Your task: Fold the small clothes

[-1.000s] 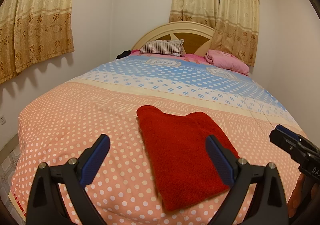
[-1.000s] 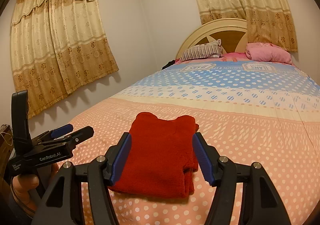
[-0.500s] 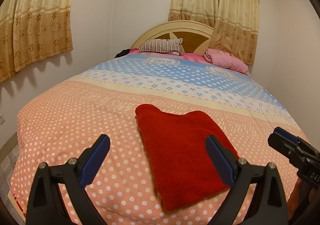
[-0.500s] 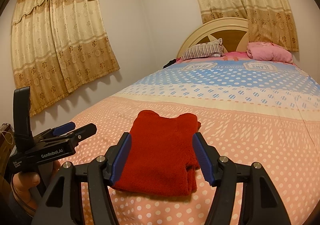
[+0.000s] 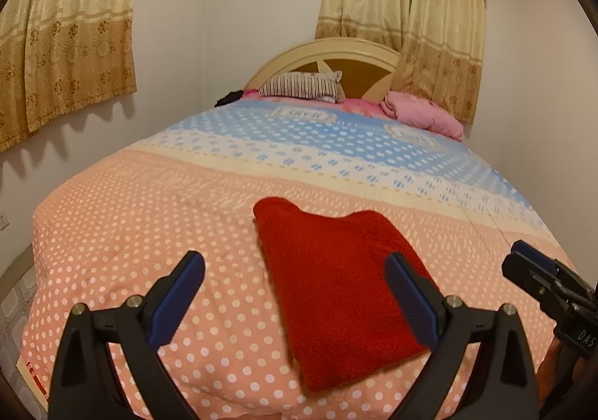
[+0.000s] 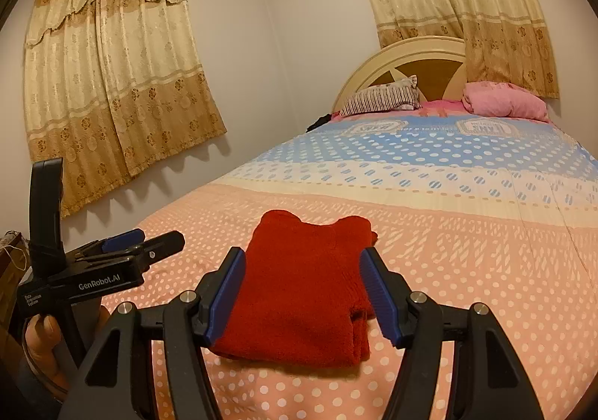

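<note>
The red garment [image 5: 338, 293] lies folded into a compact rectangle on the orange, white-dotted near end of the bed [image 5: 149, 225], flat on the cover and free of both tools; the left tongs [image 5: 295, 289] hang above the bed with their blue pads spread wide, holding nothing, the fold showing behind the right-hand pad. The right tongs [image 6: 304, 293] also stand wide and empty, the red garment [image 6: 299, 293] framed between the pads; a striped pillow [image 6: 381, 98] and a pink pillow [image 6: 504, 102] rest by the headboard [image 6: 418, 57].
</note>
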Demonstrator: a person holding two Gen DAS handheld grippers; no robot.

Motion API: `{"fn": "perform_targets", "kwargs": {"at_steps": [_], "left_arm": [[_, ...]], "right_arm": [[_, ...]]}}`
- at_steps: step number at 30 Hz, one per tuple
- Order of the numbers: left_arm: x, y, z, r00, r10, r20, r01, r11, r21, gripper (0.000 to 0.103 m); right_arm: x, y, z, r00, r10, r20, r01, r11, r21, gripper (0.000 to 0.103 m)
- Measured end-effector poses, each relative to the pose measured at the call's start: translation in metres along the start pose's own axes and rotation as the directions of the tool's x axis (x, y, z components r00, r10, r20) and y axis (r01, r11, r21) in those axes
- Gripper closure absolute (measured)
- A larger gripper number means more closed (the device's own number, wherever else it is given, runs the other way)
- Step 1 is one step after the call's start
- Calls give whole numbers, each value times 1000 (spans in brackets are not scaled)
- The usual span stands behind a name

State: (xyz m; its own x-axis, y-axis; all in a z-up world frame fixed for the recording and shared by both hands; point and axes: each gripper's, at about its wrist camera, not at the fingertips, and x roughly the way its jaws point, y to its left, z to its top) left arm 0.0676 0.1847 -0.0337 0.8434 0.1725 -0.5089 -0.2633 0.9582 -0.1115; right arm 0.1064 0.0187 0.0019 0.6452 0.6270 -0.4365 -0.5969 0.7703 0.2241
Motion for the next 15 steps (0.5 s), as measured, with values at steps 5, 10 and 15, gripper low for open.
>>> {"fn": "perform_targets", "kwargs": {"at_steps": [5, 10, 15], "left_arm": [[-5, 9, 4, 999, 15, 31, -15, 1000, -15, 0], [-3, 15, 5, 999, 38, 32, -37, 999, -29, 0], [2, 20, 3, 999, 47, 15, -46, 998, -48, 0]], "right_arm": [[-4, 5, 2, 1000, 14, 4, -14, 1000, -7, 39], [-9, 11, 6, 1000, 28, 13, -28, 999, -25, 39], [-8, 14, 6, 999, 37, 4, -37, 999, -39, 38]]}}
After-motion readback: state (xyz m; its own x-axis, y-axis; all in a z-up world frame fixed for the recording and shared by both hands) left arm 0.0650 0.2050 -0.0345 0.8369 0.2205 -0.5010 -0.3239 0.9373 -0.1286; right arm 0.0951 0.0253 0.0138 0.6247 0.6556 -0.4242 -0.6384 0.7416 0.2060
